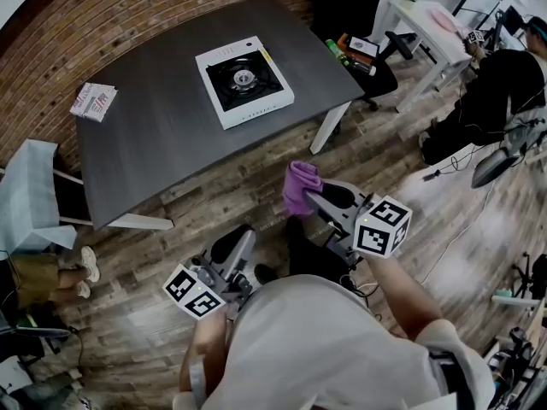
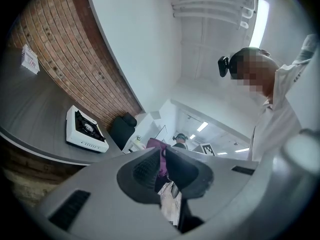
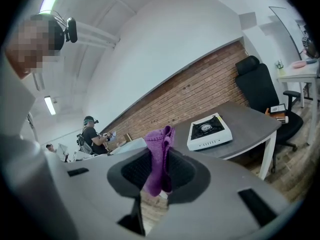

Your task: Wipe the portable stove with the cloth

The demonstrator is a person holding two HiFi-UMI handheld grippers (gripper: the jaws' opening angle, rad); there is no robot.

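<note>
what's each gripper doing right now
left gripper: shut, holding nothing
right gripper: shut on the purple cloth

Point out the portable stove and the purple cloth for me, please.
portable stove (image 1: 244, 79): head view, the black burner top at its middle.
purple cloth (image 3: 159, 159): right gripper view, the middle of the bunched fold.
</note>
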